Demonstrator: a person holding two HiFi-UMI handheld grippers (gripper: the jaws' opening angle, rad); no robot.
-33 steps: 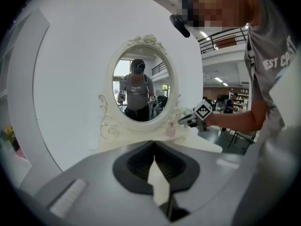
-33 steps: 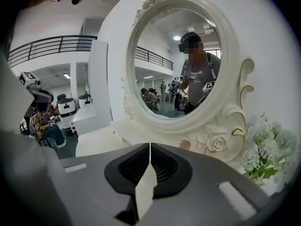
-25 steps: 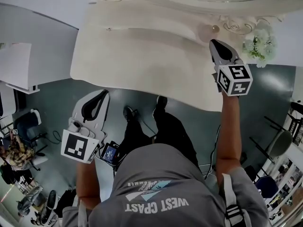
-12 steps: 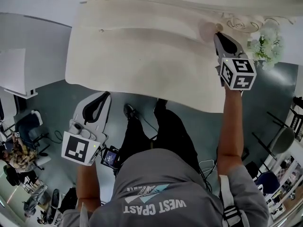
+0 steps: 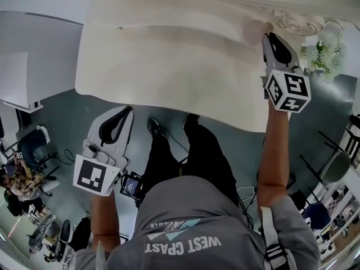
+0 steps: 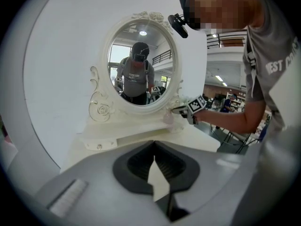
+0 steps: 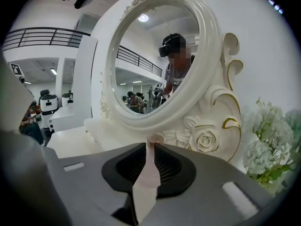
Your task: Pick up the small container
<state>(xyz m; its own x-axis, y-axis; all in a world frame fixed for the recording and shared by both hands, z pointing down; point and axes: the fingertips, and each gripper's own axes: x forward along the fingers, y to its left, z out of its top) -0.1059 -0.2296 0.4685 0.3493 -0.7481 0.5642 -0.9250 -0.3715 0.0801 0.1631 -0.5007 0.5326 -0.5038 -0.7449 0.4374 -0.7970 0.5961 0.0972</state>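
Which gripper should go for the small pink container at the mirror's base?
Right. The right gripper is over the vanity table with its tips beside the small container and its jaws opening toward it. The left gripper hangs off the table's front edge, over the floor, far from it.

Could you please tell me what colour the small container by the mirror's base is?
The small container is pale pink; the head view shows it best.

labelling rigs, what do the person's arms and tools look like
Left tool and right tool: light grey wedges, black ribbed linings, a white cube of black square markers at the rear. Bare arms below the short sleeves of a grey printed t-shirt. Right jaws are opening, nothing clamped between.
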